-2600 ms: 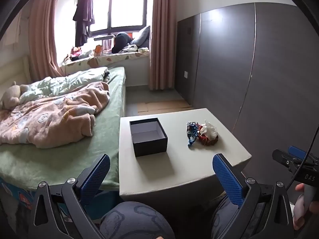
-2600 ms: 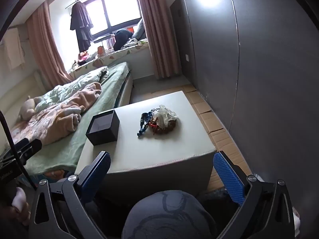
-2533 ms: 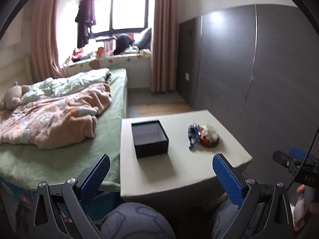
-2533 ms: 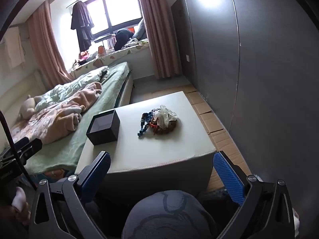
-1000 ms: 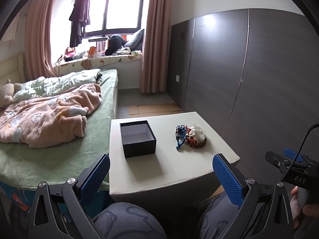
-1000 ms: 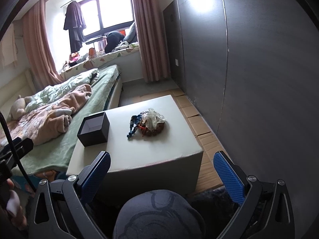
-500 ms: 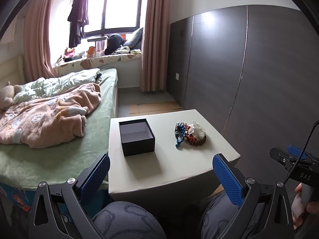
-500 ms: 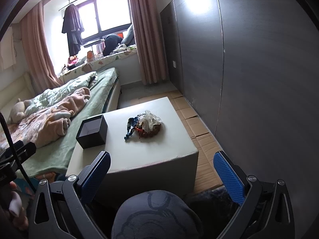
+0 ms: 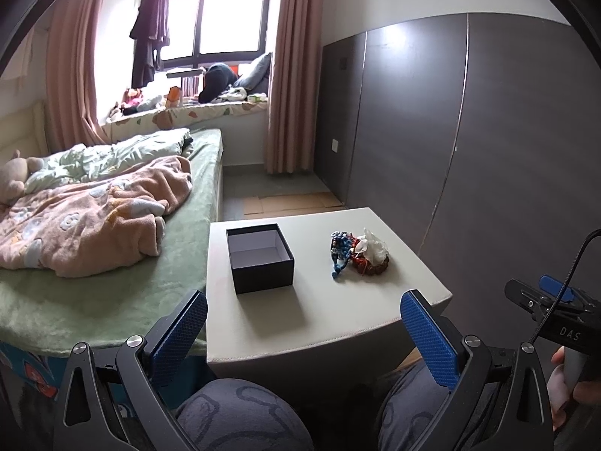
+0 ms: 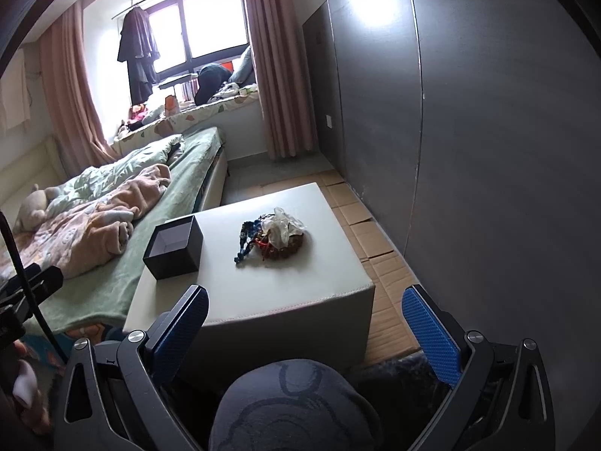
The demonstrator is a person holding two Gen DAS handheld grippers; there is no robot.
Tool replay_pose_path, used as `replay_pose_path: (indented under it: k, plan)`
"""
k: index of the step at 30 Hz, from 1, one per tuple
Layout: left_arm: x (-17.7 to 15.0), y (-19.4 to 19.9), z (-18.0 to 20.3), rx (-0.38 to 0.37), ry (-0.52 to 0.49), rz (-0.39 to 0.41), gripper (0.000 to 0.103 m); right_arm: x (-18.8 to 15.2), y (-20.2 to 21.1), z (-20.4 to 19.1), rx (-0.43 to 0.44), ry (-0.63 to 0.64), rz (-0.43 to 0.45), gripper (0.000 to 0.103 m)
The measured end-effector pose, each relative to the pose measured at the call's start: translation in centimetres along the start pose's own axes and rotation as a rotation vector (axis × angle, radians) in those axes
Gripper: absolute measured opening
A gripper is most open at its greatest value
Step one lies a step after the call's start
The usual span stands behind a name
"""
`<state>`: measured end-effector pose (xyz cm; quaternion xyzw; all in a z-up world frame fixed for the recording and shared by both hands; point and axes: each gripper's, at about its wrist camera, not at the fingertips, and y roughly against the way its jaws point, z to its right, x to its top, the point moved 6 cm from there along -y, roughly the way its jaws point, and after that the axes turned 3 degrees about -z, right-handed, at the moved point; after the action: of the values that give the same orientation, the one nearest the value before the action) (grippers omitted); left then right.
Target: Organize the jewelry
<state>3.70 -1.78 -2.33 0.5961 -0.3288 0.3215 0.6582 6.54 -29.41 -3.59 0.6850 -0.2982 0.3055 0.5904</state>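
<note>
Jewelry [image 9: 358,253] heaped toward the right edge of a pale ottoman [image 9: 338,312]: blue beads, red strands, possibly a white pouch on top. Open black box [image 9: 260,257] toward the left edge, well apart. Left gripper [image 9: 304,332] and right gripper [image 10: 305,329] both spread wide, empty, short of the near edge.

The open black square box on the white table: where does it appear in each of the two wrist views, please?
Left wrist view: the open black square box sits left of centre, on the table's left part, left of the tangled pile of bead jewelry.
Right wrist view: the box lies further left, at the white table's left edge beside the bed.
Shared landmark: the jewelry pile, to the box's right in both.
</note>
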Motion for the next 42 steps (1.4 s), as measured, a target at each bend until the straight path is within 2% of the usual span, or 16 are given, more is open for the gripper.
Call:
replay_pose_path:
  k: [17, 26, 39, 42]
  plan:
    - [1.0, -1.0, -0.2, -0.007, -0.001, 0.001, 0.103, 0.6, -0.4, -0.2, 0.014, -0.011, -0.003, 0.103]
    - [2.9, -3.4, -0.3, -0.071, 0.021, -0.009, 0.102, 3.2, -3.4, 1.1, 0.092, -0.065, -0.059, 0.103]
    - [5.2, -10.3, -0.1, -0.134, 0.065, -0.114, 0.076, 8.5, -12.0, -0.2, 0.23, -0.15, -0.163, 0.101]
    - [5.8, -12.1, 0.1, -0.138, 0.071, -0.142, 0.07, 9.4, -15.3, -1.0, 0.269, -0.165, -0.23, 0.1]
